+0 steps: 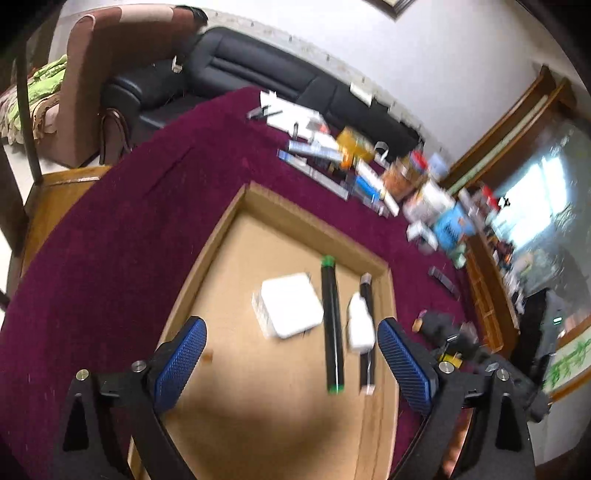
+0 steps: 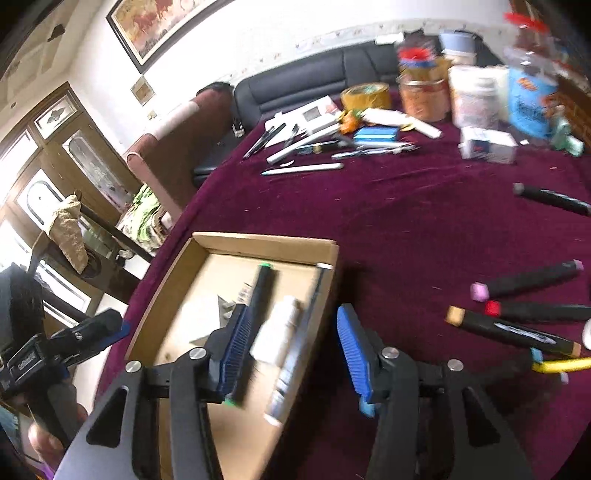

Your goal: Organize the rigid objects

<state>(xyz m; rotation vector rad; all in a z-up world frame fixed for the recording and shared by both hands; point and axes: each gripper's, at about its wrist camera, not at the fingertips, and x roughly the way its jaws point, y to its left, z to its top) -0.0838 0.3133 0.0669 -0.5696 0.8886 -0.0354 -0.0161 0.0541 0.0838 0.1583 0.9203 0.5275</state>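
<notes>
loose markers (image 2: 517, 325) only right view

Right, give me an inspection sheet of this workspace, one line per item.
Surface: maroon tablecloth.
Job's things: cardboard tray holds a white box, green-capped marker, small white bottle, second marker; more markers loose on the cloth.
Clutter: pens, tape roll, jars at the far edge.
Grippers: left gripper open, empty; right gripper open over the tray's edge.
Cables: nothing seen.
Surroundings: black sofa, framed picture.
</notes>
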